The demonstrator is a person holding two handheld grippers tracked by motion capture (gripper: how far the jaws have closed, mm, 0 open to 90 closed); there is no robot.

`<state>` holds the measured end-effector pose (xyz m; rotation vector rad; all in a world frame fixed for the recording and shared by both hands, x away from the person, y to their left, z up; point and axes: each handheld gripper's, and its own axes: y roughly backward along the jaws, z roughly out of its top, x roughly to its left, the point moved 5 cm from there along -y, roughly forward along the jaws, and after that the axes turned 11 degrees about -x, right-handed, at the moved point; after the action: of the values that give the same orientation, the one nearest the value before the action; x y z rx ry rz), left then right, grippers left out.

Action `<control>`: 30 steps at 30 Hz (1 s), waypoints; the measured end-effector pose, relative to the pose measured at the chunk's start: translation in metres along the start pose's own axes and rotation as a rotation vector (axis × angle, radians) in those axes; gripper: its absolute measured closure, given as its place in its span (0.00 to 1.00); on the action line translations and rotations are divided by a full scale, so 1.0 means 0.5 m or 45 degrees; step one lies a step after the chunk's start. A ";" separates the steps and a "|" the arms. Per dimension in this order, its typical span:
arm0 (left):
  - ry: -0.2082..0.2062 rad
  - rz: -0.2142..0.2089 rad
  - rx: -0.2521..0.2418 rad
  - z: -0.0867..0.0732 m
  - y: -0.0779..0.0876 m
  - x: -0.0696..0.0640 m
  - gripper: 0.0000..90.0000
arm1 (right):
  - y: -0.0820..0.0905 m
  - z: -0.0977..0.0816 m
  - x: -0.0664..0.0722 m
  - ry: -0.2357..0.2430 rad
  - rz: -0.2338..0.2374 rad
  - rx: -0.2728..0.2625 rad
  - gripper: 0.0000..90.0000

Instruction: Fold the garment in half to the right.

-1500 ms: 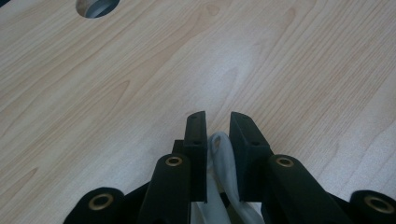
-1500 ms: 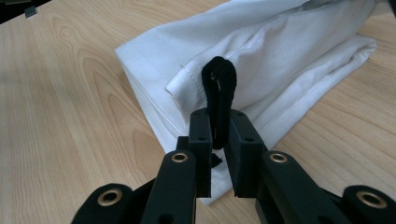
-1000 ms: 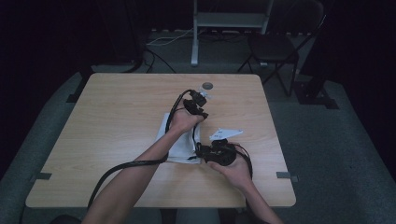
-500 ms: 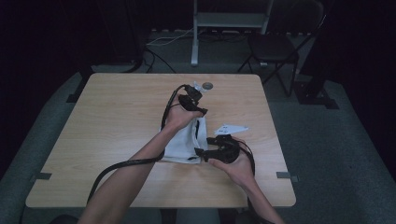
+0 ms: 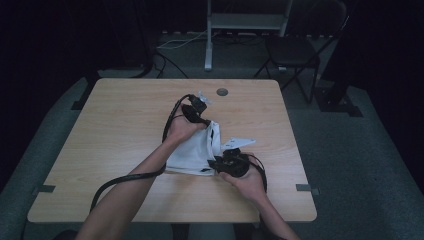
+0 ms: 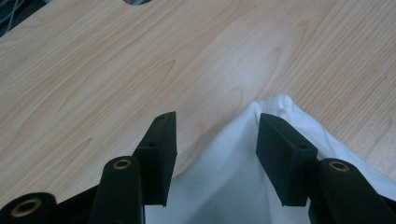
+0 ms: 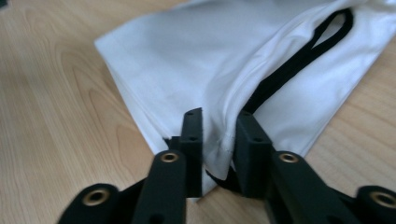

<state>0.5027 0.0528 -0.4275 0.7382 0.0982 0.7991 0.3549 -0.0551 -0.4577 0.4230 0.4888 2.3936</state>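
Observation:
A white cloth bag (image 5: 192, 150) lies flat on the wooden table (image 5: 100, 130), with a black drawstring (image 7: 299, 65) running along its folded edge. My right gripper (image 5: 220, 164) sits at the bag's near right corner. In the right gripper view its jaws (image 7: 219, 119) have just been closing and now pinch the bag's hem where the drawstring comes out. My left gripper (image 5: 197, 111) is at the bag's far end. Its jaws (image 6: 215, 121) have just been opening and stand apart over the bag's far corner (image 6: 275, 105), with cloth between them but not pressed.
A round cable hole (image 5: 222, 92) sits near the table's far edge. Beyond the table stand a metal frame (image 5: 210, 35) and a dark chair (image 5: 295, 50). Bare wood lies to the left of the bag and along the near edge.
My left hand has slid away from me along the bag toward its far end, and the cloth now lies more stretched out. The right hand has stayed at the near corner.

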 end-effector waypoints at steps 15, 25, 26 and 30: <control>-0.016 0.006 -0.013 -0.007 -0.012 -0.008 0.52 | 0.014 -0.016 -0.003 -0.063 -0.016 0.064 0.91; 0.029 0.012 -0.059 -0.007 0.038 0.034 0.49 | 0.004 -0.021 -0.004 -0.073 -0.036 0.081 0.90; 0.034 0.018 -0.069 -0.006 0.041 0.038 0.49 | 0.003 -0.021 -0.004 -0.076 -0.032 0.078 0.90; 0.049 0.025 -0.070 -0.003 0.043 0.047 0.45 | 0.001 -0.020 -0.003 -0.087 -0.026 0.075 0.90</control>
<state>0.5055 0.0795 -0.4104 0.6731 0.1031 0.8316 0.3518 -0.0589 -0.4665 0.5218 0.5306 2.3412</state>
